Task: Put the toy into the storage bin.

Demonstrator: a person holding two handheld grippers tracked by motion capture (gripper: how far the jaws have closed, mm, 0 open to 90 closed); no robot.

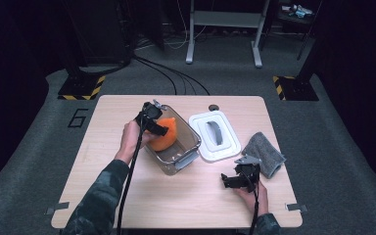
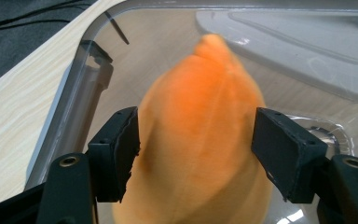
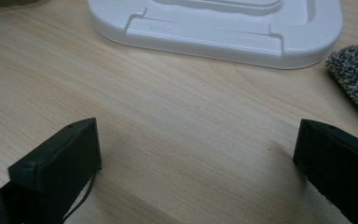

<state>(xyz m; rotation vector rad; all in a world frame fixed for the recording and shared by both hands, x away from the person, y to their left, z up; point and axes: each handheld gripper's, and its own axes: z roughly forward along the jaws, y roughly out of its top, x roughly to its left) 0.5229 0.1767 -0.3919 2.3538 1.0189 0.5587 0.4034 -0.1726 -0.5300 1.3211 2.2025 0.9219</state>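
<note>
A soft orange cloth (image 1: 167,137) stands bunched up in a clear plastic box (image 1: 190,157) at the middle of the table. My left gripper (image 1: 158,128) reaches into the box from the left. In the left gripper view the orange cloth (image 2: 200,116) lies between the jaws of that gripper (image 2: 196,149), which stands open, its pads close beside the cloth and not squeezing it. My right gripper (image 1: 233,181) rests low over the table at the front right, open. In the right gripper view the jaws of that gripper (image 3: 196,154) are wide apart over bare wood.
The box's white lid (image 1: 223,147) lies flat just right of the box, also seen as the lid (image 3: 214,32) ahead of the right gripper. A grey cloth (image 1: 266,152) lies near the table's right edge. A small dark round thing (image 1: 213,107) sits behind the lid.
</note>
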